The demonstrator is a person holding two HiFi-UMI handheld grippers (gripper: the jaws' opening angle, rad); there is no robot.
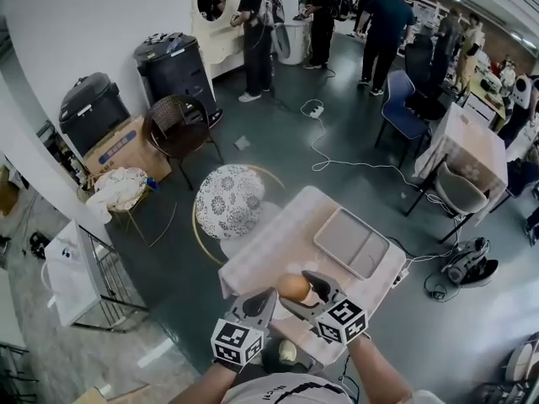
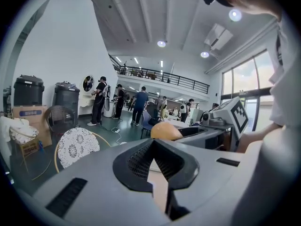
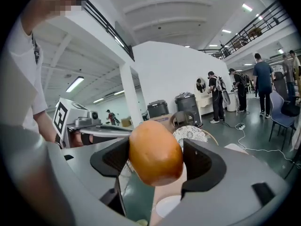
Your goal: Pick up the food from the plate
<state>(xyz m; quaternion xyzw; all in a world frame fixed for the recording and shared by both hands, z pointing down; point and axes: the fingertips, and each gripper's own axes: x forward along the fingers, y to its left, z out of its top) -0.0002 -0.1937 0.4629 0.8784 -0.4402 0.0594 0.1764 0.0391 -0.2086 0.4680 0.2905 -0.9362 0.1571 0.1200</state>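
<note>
Right gripper view, right gripper (image 3: 156, 158) holding orange bun (image 3: 155, 149), left gripper (image 2: 154, 149) jaws together, grey tray (image 1: 349, 241) on table (image 1: 269, 251).

Grey tray (image 1: 352, 242) on the pale table (image 1: 278, 244), lace-patterned round stool (image 1: 229, 200) just beside it.

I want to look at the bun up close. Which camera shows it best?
The right gripper view: the bun fills the middle, squeezed in the jaws of the right gripper. The head view shows it small from above. The left gripper view shows only part of it, farther off.
</note>
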